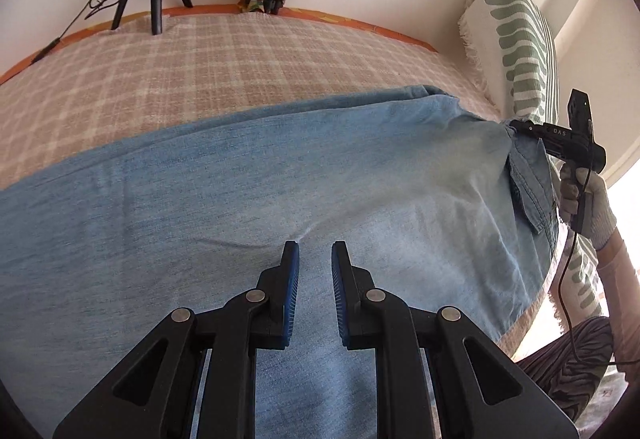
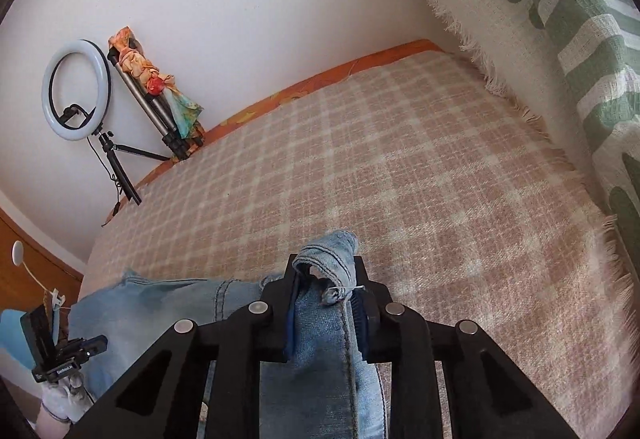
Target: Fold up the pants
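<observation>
Light blue denim pants [image 1: 240, 179] lie spread across the checked blanket, with the waistband and a back pocket at the right. My left gripper [image 1: 316, 245] points down at their near middle. Its jaws stand narrowly apart with denim filling the gap, and taut creases run from the tips toward the waist, so it is shut on the fabric. At the far right my right gripper [image 1: 511, 125], in a gloved hand [image 1: 596, 207], bites the waistband corner. In the right wrist view that gripper [image 2: 325, 267] is shut on the thick waistband [image 2: 332, 255], which pokes out past the tips. The left gripper [image 2: 105, 344] shows at lower left.
The pink-and-cream checked blanket [image 2: 400, 179] covers a bed against a white wall. A green-patterned fringed cushion [image 2: 580, 39] stands along the right side. At the far edge stand a ring light on a tripod [image 2: 76, 91] and a folded stand wrapped in colourful cloth [image 2: 152, 91].
</observation>
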The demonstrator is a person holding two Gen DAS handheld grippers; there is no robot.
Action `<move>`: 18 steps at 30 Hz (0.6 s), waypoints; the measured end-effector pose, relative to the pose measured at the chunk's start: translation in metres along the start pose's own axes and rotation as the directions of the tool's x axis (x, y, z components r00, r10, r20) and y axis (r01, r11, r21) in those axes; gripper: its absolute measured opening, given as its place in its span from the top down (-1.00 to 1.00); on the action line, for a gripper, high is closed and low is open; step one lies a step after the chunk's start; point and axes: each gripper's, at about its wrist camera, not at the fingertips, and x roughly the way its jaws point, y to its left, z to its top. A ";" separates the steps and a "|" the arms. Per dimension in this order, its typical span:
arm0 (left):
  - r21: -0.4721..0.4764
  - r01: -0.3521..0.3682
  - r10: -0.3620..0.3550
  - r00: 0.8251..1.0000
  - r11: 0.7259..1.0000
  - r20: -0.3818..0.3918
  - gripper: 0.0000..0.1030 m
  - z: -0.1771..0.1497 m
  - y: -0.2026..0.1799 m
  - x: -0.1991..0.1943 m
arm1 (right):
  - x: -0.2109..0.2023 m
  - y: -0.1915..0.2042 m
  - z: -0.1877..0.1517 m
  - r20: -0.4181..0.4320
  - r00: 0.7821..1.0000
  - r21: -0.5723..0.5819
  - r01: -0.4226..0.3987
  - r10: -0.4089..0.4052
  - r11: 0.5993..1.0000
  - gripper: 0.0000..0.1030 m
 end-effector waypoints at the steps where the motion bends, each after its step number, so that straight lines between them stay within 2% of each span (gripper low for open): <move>1: -0.012 0.001 -0.001 1.000 1.000 0.001 0.72 0.000 0.003 -0.001 | 0.006 0.006 0.000 -0.030 0.998 -0.030 0.056 -0.057 0.998 0.29; 3: -0.027 -0.002 0.002 1.000 1.000 0.013 0.72 0.000 0.007 -0.005 | 0.006 0.017 0.002 -0.024 0.988 -0.087 0.148 -0.150 0.985 0.06; 5: -0.033 -0.008 0.009 1.000 0.999 0.028 0.72 -0.001 0.011 -0.012 | -0.005 0.030 0.006 0.030 0.981 -0.125 0.191 -0.189 0.973 0.06; 7: -0.040 -0.005 0.007 0.999 0.999 0.039 0.72 -0.001 0.015 -0.018 | -0.019 0.047 0.010 0.079 0.990 -0.156 0.131 -0.120 0.979 0.02; 8: -0.046 -0.006 0.008 0.999 0.999 0.045 0.72 -0.002 0.017 -0.021 | -0.023 0.058 0.011 0.091 0.993 -0.185 0.091 -0.075 0.978 -0.04; 9: -0.049 -0.003 0.006 0.999 0.999 0.050 0.72 -0.002 0.019 -0.023 | -0.023 0.072 0.012 0.093 0.995 -0.219 0.058 -0.038 0.974 -0.18; 10: -0.052 -0.001 0.004 0.999 0.999 0.053 0.68 -0.003 0.021 -0.025 | -0.022 0.085 0.013 0.089 0.996 -0.251 0.023 -0.001 0.968 -0.20; 11: -0.057 -0.003 0.006 0.998 0.998 0.059 0.58 -0.003 0.023 -0.028 | -0.017 0.098 0.013 0.074 0.997 -0.275 -0.013 0.035 0.961 -0.20; 15: -0.075 0.001 0.006 0.996 0.997 0.086 0.57 -0.004 0.030 -0.039 | 0.023 0.149 0.013 -0.030 0.991 -0.340 -0.135 0.133 0.931 -0.19; 18: -0.084 -0.006 0.016 0.993 0.996 0.119 0.56 -0.006 0.038 -0.049 | 0.055 0.181 0.011 -0.110 0.981 -0.383 -0.191 0.161 0.904 -0.19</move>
